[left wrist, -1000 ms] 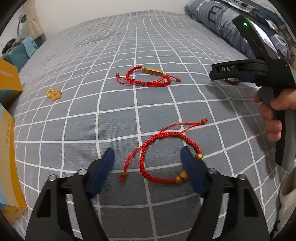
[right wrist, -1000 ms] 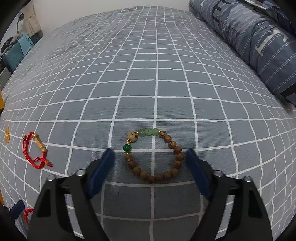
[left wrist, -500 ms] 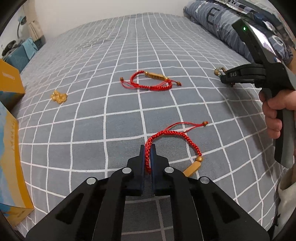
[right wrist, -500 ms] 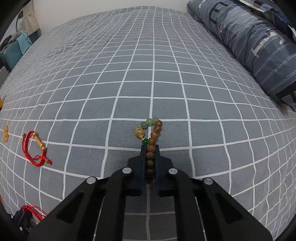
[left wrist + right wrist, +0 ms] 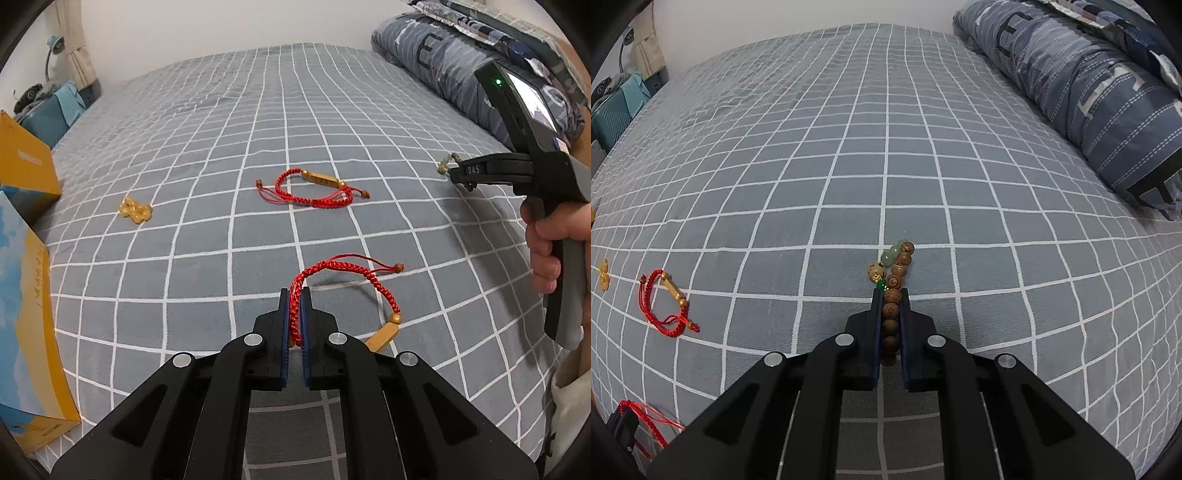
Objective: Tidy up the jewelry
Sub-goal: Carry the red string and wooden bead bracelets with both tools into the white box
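My left gripper is shut on a red braided bracelet with gold beads, whose loop arches over the grey checked bedspread. My right gripper is shut on a wooden bead bracelet with green beads, squeezed flat between the pads. In the left wrist view the right gripper shows at the right, held by a hand. A second red bracelet with a gold bar lies further back, also seen as the second red bracelet at the left. A small gold charm lies to the left.
Yellow and blue cardboard boxes stand at the left edge of the bed. A folded blue-grey quilt lies along the right side. A teal bag sits beyond the far left corner. The left gripper tip shows low left.
Both grippers went from wide open to shut, the left on the red braided bracelet, the right on the wooden bead bracelet. Each bracelet is now pinched and partly raised off the bedspread.
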### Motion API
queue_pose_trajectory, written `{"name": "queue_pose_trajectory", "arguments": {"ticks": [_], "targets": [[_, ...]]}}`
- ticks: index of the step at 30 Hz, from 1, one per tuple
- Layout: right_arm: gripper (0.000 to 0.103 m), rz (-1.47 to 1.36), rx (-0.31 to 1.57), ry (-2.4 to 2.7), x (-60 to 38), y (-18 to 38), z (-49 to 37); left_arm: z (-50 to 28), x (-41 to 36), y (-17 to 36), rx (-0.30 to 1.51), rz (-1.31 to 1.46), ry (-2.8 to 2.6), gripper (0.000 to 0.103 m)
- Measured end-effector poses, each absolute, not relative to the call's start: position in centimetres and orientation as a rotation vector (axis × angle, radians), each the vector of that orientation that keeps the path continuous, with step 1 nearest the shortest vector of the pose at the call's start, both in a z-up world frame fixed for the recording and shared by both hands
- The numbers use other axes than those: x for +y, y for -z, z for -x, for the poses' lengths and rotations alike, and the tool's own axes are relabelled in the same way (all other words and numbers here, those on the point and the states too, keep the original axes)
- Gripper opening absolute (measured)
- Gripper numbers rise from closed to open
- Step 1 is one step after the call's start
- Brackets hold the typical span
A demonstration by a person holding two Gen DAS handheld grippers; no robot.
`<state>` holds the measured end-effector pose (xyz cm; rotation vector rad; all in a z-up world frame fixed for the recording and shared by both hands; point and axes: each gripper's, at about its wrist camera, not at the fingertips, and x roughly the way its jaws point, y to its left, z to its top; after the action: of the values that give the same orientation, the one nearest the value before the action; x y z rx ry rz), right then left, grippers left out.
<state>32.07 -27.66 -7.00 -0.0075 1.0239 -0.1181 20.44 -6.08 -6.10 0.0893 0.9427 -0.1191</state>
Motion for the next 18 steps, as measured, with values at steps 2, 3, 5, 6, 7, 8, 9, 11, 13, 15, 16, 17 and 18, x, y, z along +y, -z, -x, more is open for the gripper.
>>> {"name": "queue_pose_trajectory", "arguments": {"ticks": [2,3,5,6,7,8,9,11,13,15,16,17,18], "targets": [[0.007,0.007,1.011,0.124,-27.6,6.6,-31.8,-20.4,-6.0,5.9,0.934,-0.089,0.115,0.005],[0.007,0.005,1.007,0.123,-27.7,6.5,-31.8,-20.5,-5.9,5.8,0.930,-0.087,0.113,0.005],[0.007,0.002,0.996,0.124,-27.6,6.1,-31.5,-20.5,-5.8,5.5,0.923,-0.082,0.109,0.005],[0.007,0.001,0.991,0.124,-27.5,5.9,-31.4,-20.6,-5.7,5.4,0.920,-0.082,0.108,0.005],[0.007,0.000,0.984,0.122,-27.4,5.7,-31.2,-20.6,-5.6,5.3,0.917,-0.080,0.107,0.005],[0.007,-0.001,0.980,0.120,-27.4,5.6,-31.0,-20.6,-5.5,5.1,0.914,-0.078,0.106,0.005],[0.007,-0.002,0.974,0.118,-27.4,5.4,-30.8,-20.7,-5.4,5.0,0.911,-0.075,0.106,0.005],[0.007,-0.002,0.956,0.121,-27.2,4.9,-30.3,-20.7,-5.2,4.7,0.902,-0.067,0.103,0.005],[0.007,-0.005,0.937,0.120,-27.1,4.4,-29.7,-20.7,-4.9,4.4,0.891,-0.063,0.095,0.005],[0.007,-0.010,0.920,0.120,-27.1,3.8,-29.1,-20.8,-4.6,4.2,0.886,-0.058,0.087,0.005],[0.007,-0.011,0.910,0.120,-26.9,3.5,-28.8,-20.8,-4.4,4.1,0.886,-0.052,0.087,0.005],[0.007,-0.010,0.903,0.120,-26.8,3.3,-28.5,-20.8,-4.2,3.9,0.885,-0.046,0.086,0.005],[0.007,-0.008,0.900,0.118,-26.6,3.1,-28.3,-20.8,-4.0,3.8,0.883,-0.045,0.086,0.005]]}}
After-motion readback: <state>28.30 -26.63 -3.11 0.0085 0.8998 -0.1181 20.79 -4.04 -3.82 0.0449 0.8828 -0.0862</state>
